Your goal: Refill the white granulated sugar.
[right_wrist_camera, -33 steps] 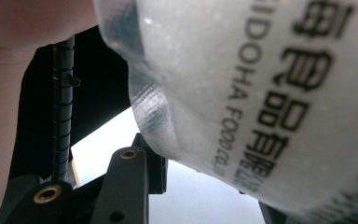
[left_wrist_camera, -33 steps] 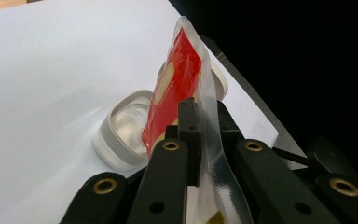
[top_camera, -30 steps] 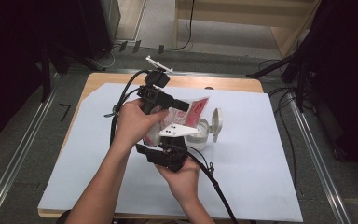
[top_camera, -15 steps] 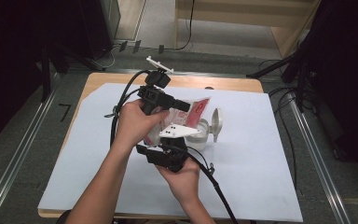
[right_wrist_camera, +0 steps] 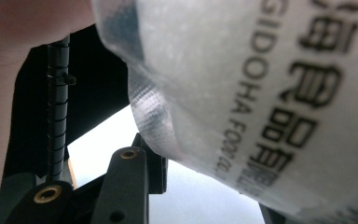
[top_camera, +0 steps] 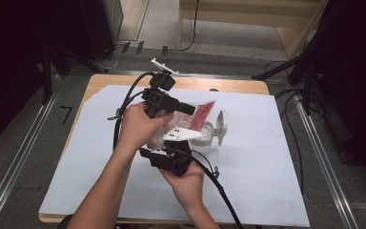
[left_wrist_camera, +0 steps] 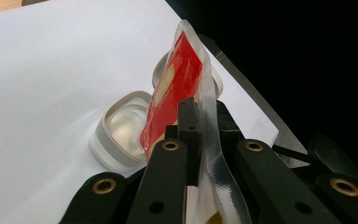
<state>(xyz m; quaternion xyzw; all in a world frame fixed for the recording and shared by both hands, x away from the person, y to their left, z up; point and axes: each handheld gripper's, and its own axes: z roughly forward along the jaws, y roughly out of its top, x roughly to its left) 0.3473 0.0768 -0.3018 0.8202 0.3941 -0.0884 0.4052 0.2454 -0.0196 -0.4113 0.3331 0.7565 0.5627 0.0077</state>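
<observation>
left gripper view: left gripper [left_wrist_camera: 200, 140] pinches red pouch [left_wrist_camera: 179, 88], long axis up; right's jaws unclear

Open white sheet [top_camera: 276, 181] stretches toward the table's right edge and near corners, leaving wide passage there. At the centre, a clear container [top_camera: 208, 138] with its lid [top_camera: 220, 125] beside it blocks the way under the raised red packet [top_camera: 201, 116].

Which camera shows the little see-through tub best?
The left gripper view: the tub sits open on the white sheet, behind the red packet. In the high view the tub is half hidden behind the grippers. The right gripper view gives the packet close up.
</observation>
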